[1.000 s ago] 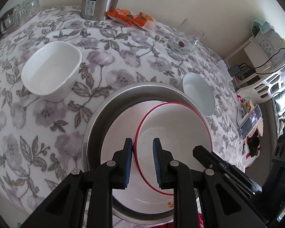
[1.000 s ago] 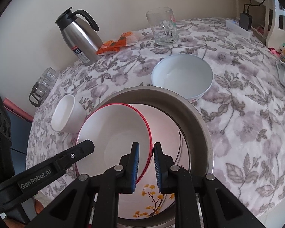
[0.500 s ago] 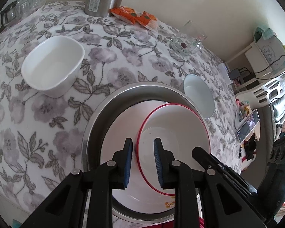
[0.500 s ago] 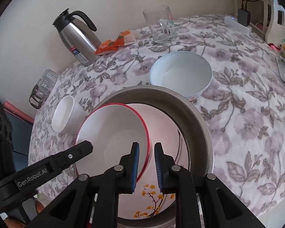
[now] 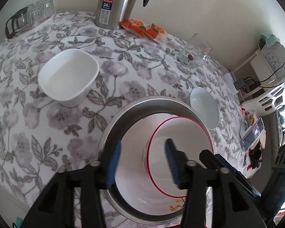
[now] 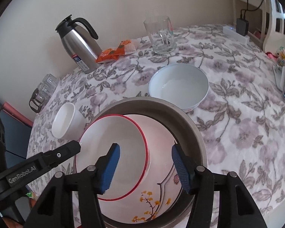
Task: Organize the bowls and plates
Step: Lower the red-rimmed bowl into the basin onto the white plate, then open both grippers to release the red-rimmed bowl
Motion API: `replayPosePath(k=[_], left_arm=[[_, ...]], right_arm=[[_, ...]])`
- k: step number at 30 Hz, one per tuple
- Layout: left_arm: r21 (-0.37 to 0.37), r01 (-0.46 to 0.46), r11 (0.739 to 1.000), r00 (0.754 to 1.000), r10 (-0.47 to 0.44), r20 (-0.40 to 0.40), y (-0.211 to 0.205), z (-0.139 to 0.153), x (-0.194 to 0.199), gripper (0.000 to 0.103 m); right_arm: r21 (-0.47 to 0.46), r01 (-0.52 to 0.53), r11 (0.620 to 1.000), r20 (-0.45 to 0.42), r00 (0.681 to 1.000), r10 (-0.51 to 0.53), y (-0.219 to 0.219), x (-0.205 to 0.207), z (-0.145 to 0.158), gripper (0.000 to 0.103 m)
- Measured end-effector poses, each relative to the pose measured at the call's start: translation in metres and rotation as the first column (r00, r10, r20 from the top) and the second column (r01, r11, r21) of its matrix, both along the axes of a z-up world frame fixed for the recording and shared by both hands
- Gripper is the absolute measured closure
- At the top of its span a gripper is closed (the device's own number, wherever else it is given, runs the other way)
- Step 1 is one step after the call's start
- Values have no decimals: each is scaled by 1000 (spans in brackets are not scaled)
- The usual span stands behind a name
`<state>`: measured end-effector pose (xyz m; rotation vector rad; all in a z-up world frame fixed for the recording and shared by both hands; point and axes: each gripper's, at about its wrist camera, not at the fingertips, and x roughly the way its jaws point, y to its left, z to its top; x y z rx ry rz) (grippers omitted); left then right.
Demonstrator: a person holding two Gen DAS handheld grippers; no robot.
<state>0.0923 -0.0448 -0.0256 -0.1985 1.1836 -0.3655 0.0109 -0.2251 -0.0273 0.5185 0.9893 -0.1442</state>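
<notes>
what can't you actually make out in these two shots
- Near rim of the metal basin: cut off by the bottom edge and both hand-held grippers, in both views.
- Floor of the red-rimmed bowl: partly behind the right hand-held gripper, whose jaws have just been opening.
- Thermos: top cut off in the left view; label print too small in both.
- Glasses at the far edge: too small and distorted to count.

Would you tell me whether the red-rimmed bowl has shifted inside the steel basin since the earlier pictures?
No. In the right wrist view the red-rimmed bowl sits against the same left side of the steel basin; only the right tongs have just opened around its rim.
</notes>
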Motion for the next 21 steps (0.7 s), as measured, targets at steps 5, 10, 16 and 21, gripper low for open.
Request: replayPosePath(k=[5,10,16,21], left_arm=[[45,-33,998,999,33,19,5,2,1,45],[81,-77,994,997,75,20,12,-3,5,22],[90,-141,986,989,137,56,22,-2,6,6],[107,-185,977,980,176,92,29,1,7,4]], right_arm=[[-12,-9,1000,4,1000,9,1,2,0,27],[-38,3,999,18,1000,-2,-1,1,0,2],[-60,12,998,22,1000,-11,-2,0,-1,0],[-55,16,998,23,1000,-15,-3,0,-1,0]])
